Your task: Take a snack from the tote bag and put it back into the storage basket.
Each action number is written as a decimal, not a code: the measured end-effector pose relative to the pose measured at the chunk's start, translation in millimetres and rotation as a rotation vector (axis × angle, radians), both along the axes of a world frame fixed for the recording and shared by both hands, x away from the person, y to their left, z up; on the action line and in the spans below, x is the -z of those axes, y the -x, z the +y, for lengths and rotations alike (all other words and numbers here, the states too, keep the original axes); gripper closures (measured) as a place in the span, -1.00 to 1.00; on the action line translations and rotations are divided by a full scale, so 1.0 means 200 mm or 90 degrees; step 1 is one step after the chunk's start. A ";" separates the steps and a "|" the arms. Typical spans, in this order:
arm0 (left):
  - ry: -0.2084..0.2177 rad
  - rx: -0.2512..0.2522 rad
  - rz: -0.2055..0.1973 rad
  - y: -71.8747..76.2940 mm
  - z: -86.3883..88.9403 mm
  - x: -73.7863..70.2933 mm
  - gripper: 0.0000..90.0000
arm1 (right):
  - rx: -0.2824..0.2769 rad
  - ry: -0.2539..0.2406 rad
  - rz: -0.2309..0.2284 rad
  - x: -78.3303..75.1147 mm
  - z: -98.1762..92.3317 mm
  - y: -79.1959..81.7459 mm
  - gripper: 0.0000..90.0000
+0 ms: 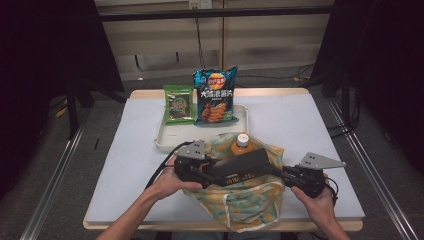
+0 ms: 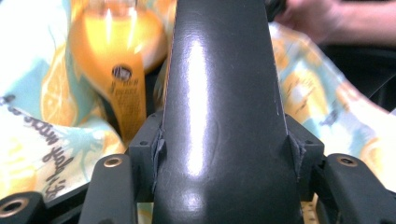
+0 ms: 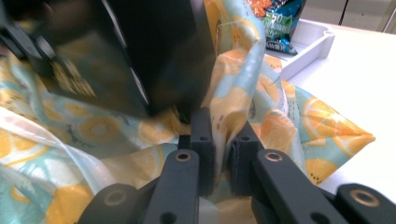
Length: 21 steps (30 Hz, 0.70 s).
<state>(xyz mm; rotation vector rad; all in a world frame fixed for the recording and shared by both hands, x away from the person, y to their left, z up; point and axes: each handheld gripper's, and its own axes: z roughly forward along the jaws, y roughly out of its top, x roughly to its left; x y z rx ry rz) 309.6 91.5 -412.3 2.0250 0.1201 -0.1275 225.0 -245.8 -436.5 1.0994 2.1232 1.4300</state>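
A: From the high view, what do you have in your left gripper (image 1: 207,172)?

B: You hold a long black box (image 1: 240,165) across the mouth of the lemon-print bag (image 1: 250,200), which lies at the near edge of the table (image 1: 130,150). An orange juice bottle (image 1: 242,143) stands in the bag just behind the box. Your right gripper (image 1: 282,172) meets the bag's right rim.

A: And the left gripper view?

B: The black box (image 2: 219,116) fills the gap — both jaws press its sides, so you grip it firmly. The orange juice bottle (image 2: 122,70) sits to its left, inside the bag (image 2: 42,130).

A: The right gripper view?

B: Your jaws are pinched narrow on a fold of the bag (image 3: 233,112) — the cloth runs between the pads. The black box (image 3: 130,56) hangs above, and the white tray (image 3: 310,46) with a blue chip bag (image 3: 278,23) lies beyond.
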 end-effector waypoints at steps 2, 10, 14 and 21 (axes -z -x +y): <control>-0.002 0.000 -0.007 0.00 0.00 -0.01 -0.04 | 0.000 0.002 0.003 0.01 0.00 0.00 0.84; 0.037 -0.017 0.000 0.00 -0.02 -0.07 -0.04 | -0.026 0.013 0.014 0.02 0.05 0.00 0.79; 0.051 -0.020 0.003 0.01 -0.02 -0.11 -0.04 | -0.045 0.021 0.019 0.03 0.09 0.00 0.78; 0.049 -0.026 0.002 0.01 -0.02 -0.11 -0.04 | -0.051 0.020 0.019 0.03 0.09 0.00 0.64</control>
